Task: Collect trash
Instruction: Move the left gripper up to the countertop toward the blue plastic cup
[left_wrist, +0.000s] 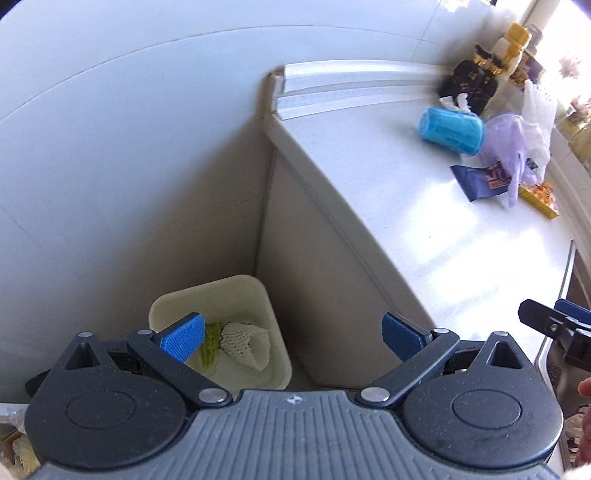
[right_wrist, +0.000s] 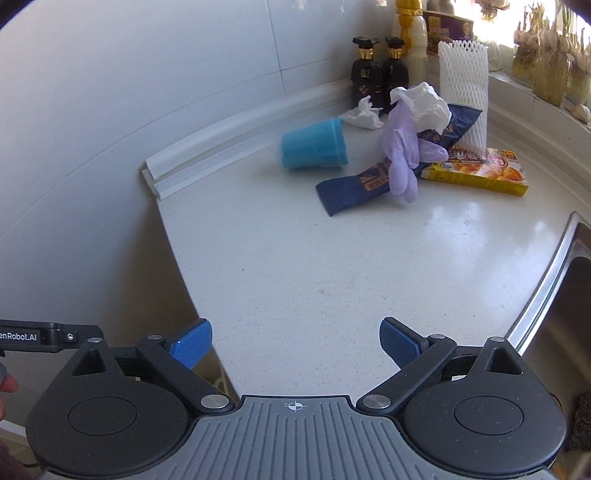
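On the white counter (right_wrist: 332, 277) the trash lies in 1 cluster near the back edge, toward the far right corner: a blue cup (right_wrist: 314, 146) on its side just in front of the backsplash strip, a crumpled tissue (right_wrist: 364, 114) behind it, a dark blue wrapper (right_wrist: 354, 186) lying flat toward the front, a lilac glove (right_wrist: 402, 155) draped over that wrapper, a white paper wad (right_wrist: 424, 101) on top of the glove, a yellow box (right_wrist: 480, 171) to the right and an upright white foam net (right_wrist: 463, 74) behind. All of it looks light; the glove, tissue and wrapper are limp and should crush in a pinch, so a bunched fold is probably the best hold, while the cup likely wants a grip across its rim. The bin (left_wrist: 221, 295) stands on the floor in the corner beside the counter's left end, with a foam net and green scrap already inside. The left gripper (left_wrist: 291, 332) hangs above the bin, jaws wide and empty. The right gripper (right_wrist: 295, 341) hovers over the counter's front edge, well apart from the cluster, jaws also wide, touching nothing.
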